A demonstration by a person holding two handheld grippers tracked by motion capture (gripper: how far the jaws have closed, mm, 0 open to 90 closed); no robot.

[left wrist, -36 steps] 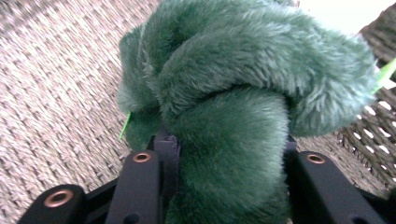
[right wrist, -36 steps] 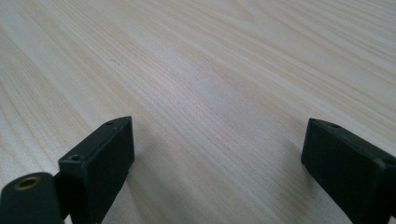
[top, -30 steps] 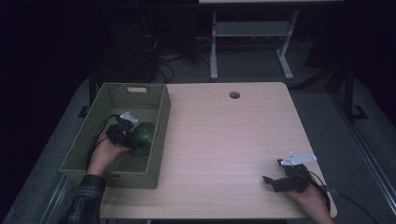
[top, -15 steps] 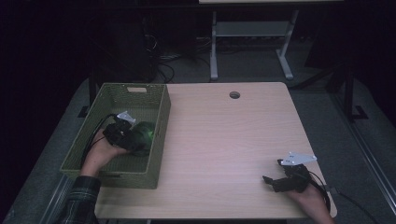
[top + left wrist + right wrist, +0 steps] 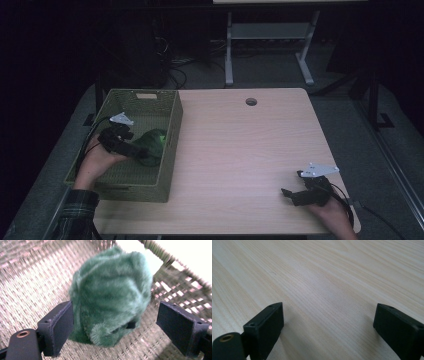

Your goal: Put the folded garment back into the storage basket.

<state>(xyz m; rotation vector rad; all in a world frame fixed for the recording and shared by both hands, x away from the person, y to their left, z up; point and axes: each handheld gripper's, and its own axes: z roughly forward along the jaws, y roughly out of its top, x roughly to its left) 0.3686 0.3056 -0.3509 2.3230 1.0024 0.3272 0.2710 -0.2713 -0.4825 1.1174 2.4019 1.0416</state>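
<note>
A green plush toy (image 5: 152, 142) lies in the olive woven basket (image 5: 171, 152) at the table's left. In the left gripper view the plush toy (image 5: 110, 297) rests on the basket's woven floor (image 5: 30, 290). It sits between the jaws of my left gripper (image 5: 115, 312), which have just been opening. The left pad is at the fur and the right pad stands well clear. From above, the left gripper (image 5: 140, 152) points right, at the toy. My right gripper (image 5: 286, 192) rests open on the bare table near the front right corner, with nothing but bare wood between its jaws (image 5: 328, 315).
The light wooden table (image 5: 240, 150) has a round cable hole (image 5: 251, 101) at its far edge. The basket's walls surround the left gripper. Behind the table, desk legs and cables stand on a dark floor.
The left gripper's jaws have opened off the green plush toy, and the hand has lifted and drawn back a little to the left. The right gripper has not moved.
</note>
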